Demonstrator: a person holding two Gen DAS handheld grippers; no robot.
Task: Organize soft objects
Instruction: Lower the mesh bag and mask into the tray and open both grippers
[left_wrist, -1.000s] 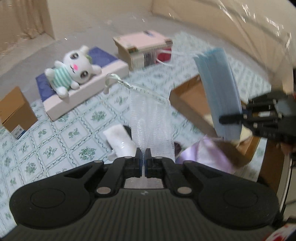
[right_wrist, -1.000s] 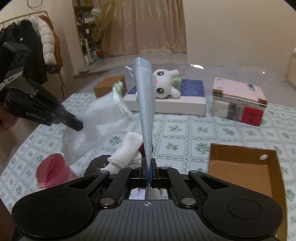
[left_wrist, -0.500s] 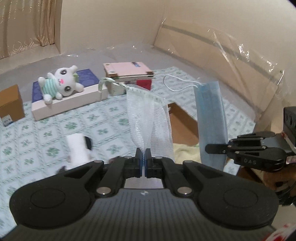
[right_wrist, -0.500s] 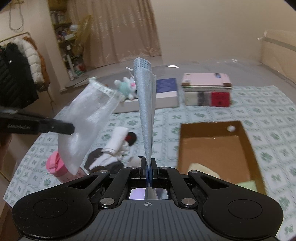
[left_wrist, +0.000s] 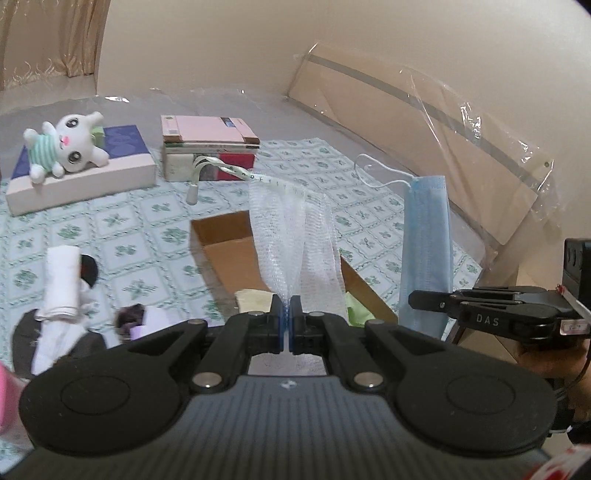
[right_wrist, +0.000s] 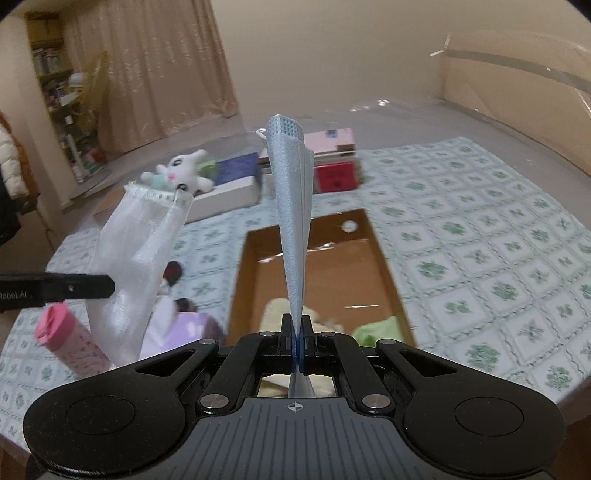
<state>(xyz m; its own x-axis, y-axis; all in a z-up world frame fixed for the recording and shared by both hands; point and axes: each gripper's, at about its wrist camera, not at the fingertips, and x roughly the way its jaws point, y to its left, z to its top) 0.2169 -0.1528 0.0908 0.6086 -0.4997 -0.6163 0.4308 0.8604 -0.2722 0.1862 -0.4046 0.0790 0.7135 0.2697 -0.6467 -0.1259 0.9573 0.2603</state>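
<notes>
My left gripper (left_wrist: 286, 319) is shut on a white mesh pouch (left_wrist: 291, 236) with a drawstring, held upright; the pouch also shows in the right wrist view (right_wrist: 136, 258). My right gripper (right_wrist: 297, 332) is shut on a folded blue face mask (right_wrist: 293, 221), held upright over the near end of the open cardboard box (right_wrist: 388, 266). In the left wrist view the mask (left_wrist: 424, 251) hangs at the right, above the box (left_wrist: 221, 251). Cream and green cloths (right_wrist: 376, 326) lie inside the box.
A plush bunny (left_wrist: 66, 147) lies on a flat white box. A stack of books (left_wrist: 207, 151) stands behind. A rolled white sock (left_wrist: 61, 280), dark cloths, a purple item (right_wrist: 188, 328) and a pink bottle (right_wrist: 70, 343) lie left of the box.
Both grippers have lifted and swung right, toward the cardboard box, each keeping its item. The mask now stands over the box's near end.
</notes>
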